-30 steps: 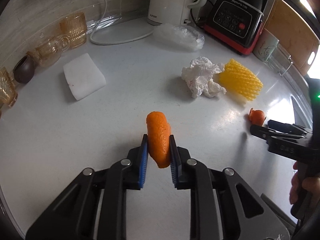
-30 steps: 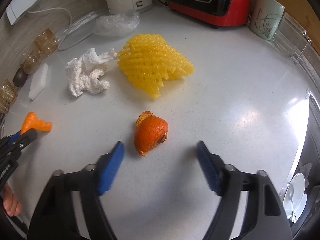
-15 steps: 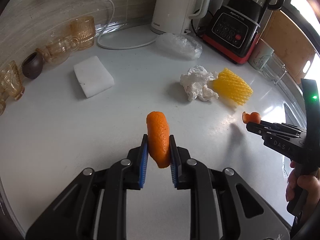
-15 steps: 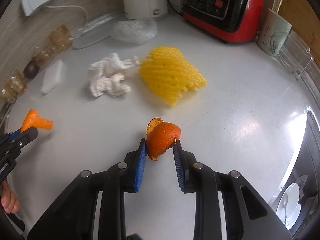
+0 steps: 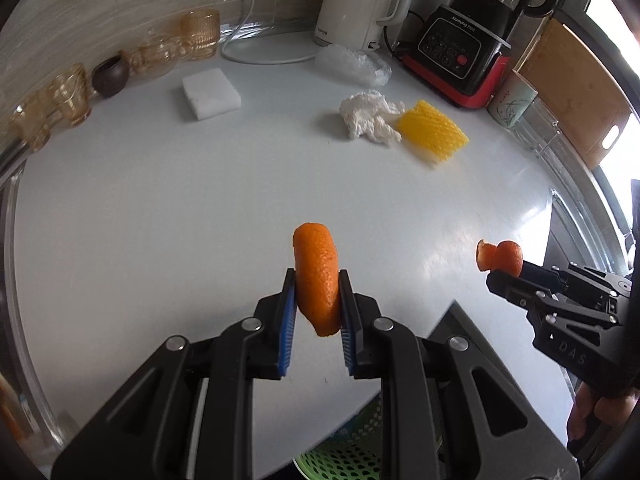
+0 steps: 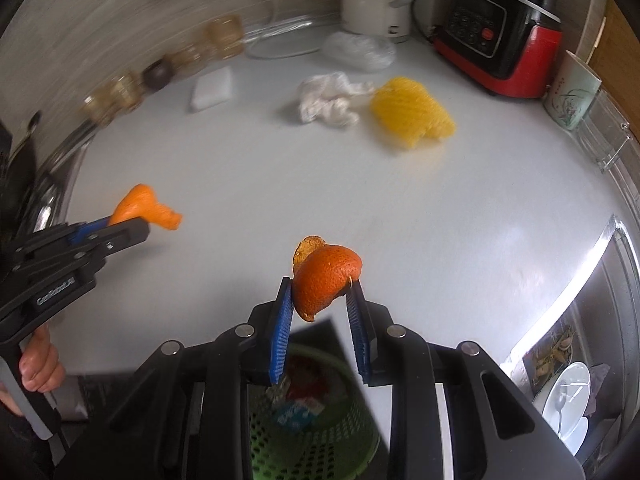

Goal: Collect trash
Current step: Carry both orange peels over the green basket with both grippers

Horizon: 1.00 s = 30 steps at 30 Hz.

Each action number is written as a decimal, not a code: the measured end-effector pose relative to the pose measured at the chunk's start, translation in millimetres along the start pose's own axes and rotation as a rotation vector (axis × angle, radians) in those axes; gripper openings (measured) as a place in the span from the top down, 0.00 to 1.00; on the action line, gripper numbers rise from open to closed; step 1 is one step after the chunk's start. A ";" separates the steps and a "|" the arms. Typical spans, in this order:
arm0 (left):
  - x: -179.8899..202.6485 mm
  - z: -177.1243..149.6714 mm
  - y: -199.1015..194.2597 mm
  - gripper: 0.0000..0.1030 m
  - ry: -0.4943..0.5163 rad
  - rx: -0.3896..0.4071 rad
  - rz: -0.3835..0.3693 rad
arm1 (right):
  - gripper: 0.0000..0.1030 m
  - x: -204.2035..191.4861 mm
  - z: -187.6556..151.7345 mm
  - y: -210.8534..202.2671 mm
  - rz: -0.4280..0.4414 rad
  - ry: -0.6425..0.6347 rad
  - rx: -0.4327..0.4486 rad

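My left gripper (image 5: 317,294) is shut on a long piece of orange peel (image 5: 316,276), held above the counter's front edge; it also shows in the right wrist view (image 6: 146,210). My right gripper (image 6: 322,294) is shut on a curled piece of orange peel (image 6: 326,276), held over a green mesh bin (image 6: 316,428); it shows in the left wrist view (image 5: 500,256) too. The bin's rim (image 5: 340,456) peeks out below my left gripper. On the white counter (image 5: 160,220) lie a crumpled white tissue (image 5: 370,116), a yellow foam fruit net (image 5: 434,134) and a clear plastic bag (image 5: 352,64).
A white sponge block (image 5: 211,93) lies at the back left. Amber glasses (image 5: 72,96) and a dark cup (image 5: 110,76) line the left wall. A white kettle (image 5: 360,0), a red-black blender (image 5: 464,48) and a patterned mug (image 5: 512,100) stand at the back right.
My right gripper shut on the curled peel, lifted it and drew back over the bin. My left gripper, still holding its peel, also drew back toward the counter's front edge.
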State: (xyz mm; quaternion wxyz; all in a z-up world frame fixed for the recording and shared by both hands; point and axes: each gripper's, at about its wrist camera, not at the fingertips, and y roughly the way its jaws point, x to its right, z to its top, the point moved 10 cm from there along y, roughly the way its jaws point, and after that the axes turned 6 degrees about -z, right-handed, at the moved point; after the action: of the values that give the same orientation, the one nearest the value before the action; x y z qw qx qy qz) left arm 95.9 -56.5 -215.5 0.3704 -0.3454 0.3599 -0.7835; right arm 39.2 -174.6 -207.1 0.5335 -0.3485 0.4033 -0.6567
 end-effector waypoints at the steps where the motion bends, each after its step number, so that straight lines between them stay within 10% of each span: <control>1: 2.5 -6.0 -3.0 0.81 -0.003 0.000 0.003 | 0.73 -2.4 -4.6 -2.6 0.010 -0.009 -0.003; 19: 81.6 -156.9 -11.1 0.80 0.007 -0.157 -0.065 | 0.73 5.9 -92.0 -47.8 0.105 -0.150 -0.016; 30: 87.7 -184.4 -20.2 0.24 -0.065 -0.145 0.023 | 0.73 7.4 -118.2 -58.0 0.149 -0.202 -0.023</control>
State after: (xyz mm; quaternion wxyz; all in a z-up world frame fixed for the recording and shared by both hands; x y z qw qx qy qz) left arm -102.5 -63.0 -267.5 0.3646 -0.3925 0.4076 -0.7395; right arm -91.5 -157.1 -205.7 0.6146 -0.3881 0.3800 -0.5721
